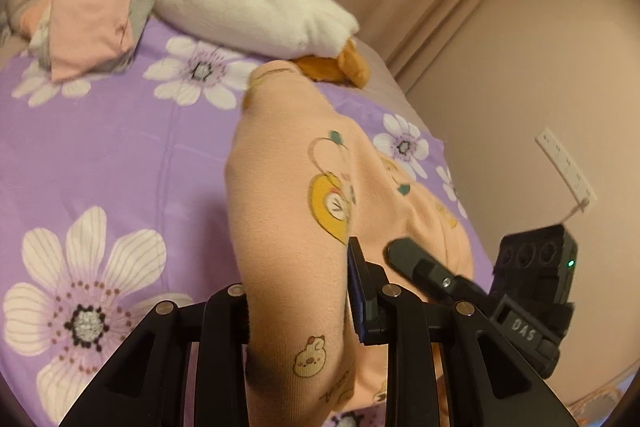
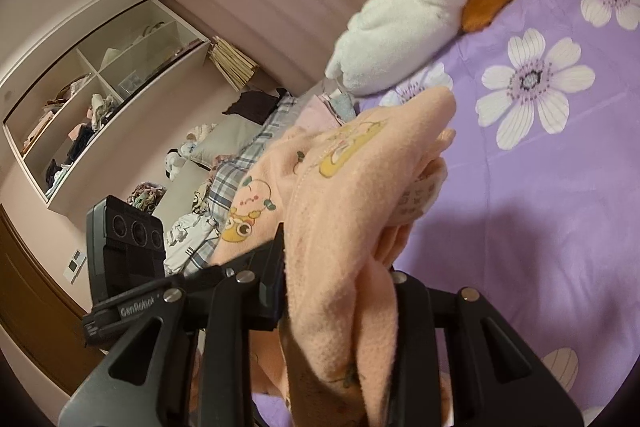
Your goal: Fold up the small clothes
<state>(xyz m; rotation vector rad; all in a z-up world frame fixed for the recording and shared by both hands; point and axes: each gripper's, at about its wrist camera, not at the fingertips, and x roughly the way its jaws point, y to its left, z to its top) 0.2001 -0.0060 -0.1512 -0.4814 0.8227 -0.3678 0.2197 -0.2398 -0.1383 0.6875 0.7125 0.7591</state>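
Garment: your peach printed baby garment (image 1: 304,187) hangs lifted above the bed, stretched between both of your tools; cartoon prints face the left wrist camera, and in the right wrist view the same cloth (image 2: 344,195) bunches in thick folds.
Bed: purple cover with large white flowers (image 1: 100,155) lies beneath the garment; its shadow falls on the cover.
Shelf unit: open white cubbies (image 2: 100,75) on the wall, holding loose clothes.
Plush toy: white body with orange feet (image 1: 256,15) rests on the bed beyond the garment.
Folded stack: pink piece on top (image 1: 92,23), just beside the plush.
Left hand-held gripper: yours (image 1: 298,291) is clamped on the garment's near edge, cloth filling the space between its fingers.
Right hand-held gripper: yours (image 2: 340,291) is closed on a gathered wad of the same garment.
Wall socket: white strip (image 1: 566,167) on the wall beside the bed.
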